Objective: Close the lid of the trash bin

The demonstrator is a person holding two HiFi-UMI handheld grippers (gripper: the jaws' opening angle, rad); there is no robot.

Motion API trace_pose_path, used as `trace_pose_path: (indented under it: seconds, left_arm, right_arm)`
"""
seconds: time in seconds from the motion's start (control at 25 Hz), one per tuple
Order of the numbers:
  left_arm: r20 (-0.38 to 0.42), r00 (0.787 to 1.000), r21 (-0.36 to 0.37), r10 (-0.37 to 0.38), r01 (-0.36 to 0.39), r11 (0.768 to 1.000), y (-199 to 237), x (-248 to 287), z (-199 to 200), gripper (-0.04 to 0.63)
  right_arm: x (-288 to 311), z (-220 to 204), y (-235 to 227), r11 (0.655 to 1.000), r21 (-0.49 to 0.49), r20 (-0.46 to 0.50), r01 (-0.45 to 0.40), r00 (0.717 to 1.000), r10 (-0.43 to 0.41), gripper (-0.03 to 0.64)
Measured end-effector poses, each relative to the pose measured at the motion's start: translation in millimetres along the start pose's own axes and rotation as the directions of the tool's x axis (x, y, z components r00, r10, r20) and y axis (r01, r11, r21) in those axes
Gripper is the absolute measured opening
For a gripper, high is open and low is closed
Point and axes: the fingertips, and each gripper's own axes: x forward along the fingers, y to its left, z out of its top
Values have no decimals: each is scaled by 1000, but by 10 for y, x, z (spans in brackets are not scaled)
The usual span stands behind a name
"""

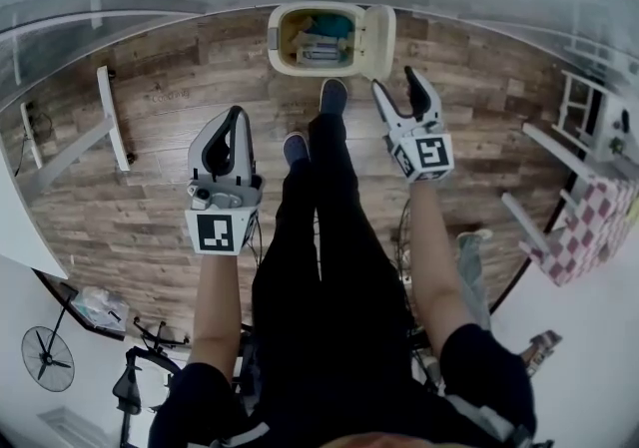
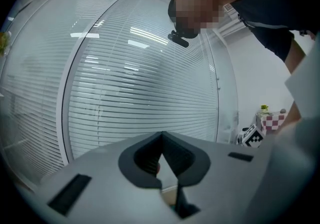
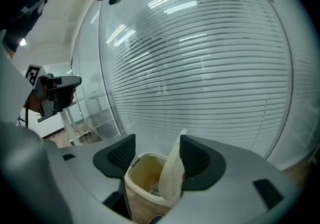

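Observation:
The cream trash bin (image 1: 312, 39) stands on the wood floor by the glass wall, with rubbish inside. Its lid (image 1: 378, 40) is swung open to the right. My right gripper (image 1: 397, 83) is open and hangs just below the lid, apart from it. In the right gripper view the bin (image 3: 145, 174) shows between the spread jaws of the right gripper (image 3: 157, 154), with its lid (image 3: 172, 168) standing upright near the right jaw. My left gripper (image 1: 237, 123) is shut on nothing, lower left of the bin. In the left gripper view, the left gripper (image 2: 161, 143) points at the blinds.
My legs and shoes (image 1: 332, 95) stand right in front of the bin. A glass wall with blinds (image 2: 150, 83) runs behind it. A white board (image 1: 112, 117) lies on the floor at left. At right stand a checkered table (image 1: 589, 226) and white frames (image 1: 584, 112).

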Motion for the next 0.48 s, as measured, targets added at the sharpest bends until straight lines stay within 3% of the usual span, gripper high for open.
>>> trace_pose_path:
  seconds: [0.28, 0.48]
  left_arm:
    - [-33, 999, -14, 7, -7, 1000, 30, 7, -331, 6]
    - [-53, 997, -41, 46, -48, 998, 199, -26, -452, 6]
  right_arm:
    - [151, -240, -10, 999, -18, -31, -31, 999, 30, 265]
    - [259, -345, -108, 1000, 22, -41, -1, 999, 2, 265]
